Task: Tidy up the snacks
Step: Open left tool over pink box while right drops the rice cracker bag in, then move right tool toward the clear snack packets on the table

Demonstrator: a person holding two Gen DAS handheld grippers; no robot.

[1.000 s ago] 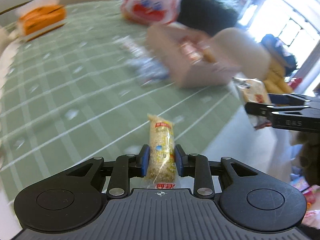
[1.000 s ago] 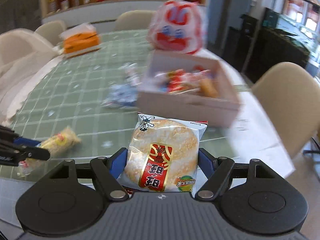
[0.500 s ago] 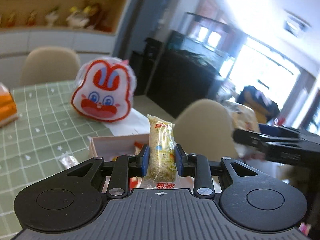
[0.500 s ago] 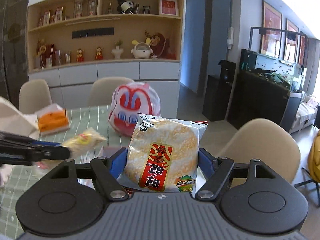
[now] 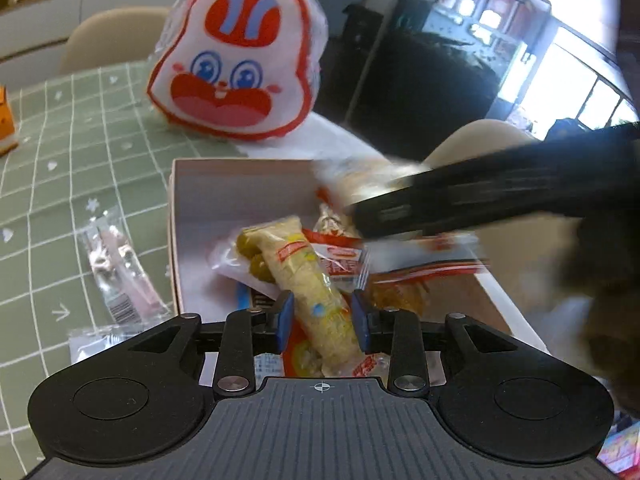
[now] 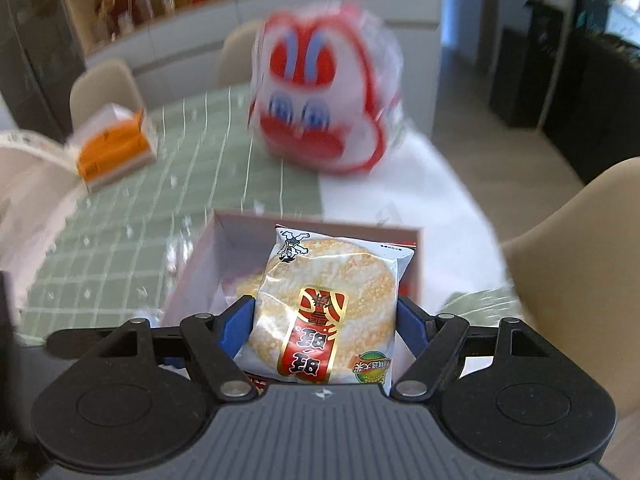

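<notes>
My left gripper (image 5: 320,316) is shut on a long yellow snack bar (image 5: 308,276), held tilted just above the open cardboard box (image 5: 176,208), which holds several wrapped snacks. My right gripper (image 6: 324,320) is shut on a round rice cracker packet (image 6: 326,300), held over the same box (image 6: 200,252). The right gripper's blurred black finger (image 5: 480,196) crosses the box from the right in the left wrist view.
A red and white rabbit-face bag (image 5: 240,56) stands behind the box on the green checked tablecloth (image 5: 60,184). A clear packet (image 5: 112,268) lies left of the box. An orange pack (image 6: 116,148) sits far left. Beige chairs (image 6: 580,248) surround the table.
Both grippers swung up and then came back down over the box, each still holding its snack. The box now lies directly below both.
</notes>
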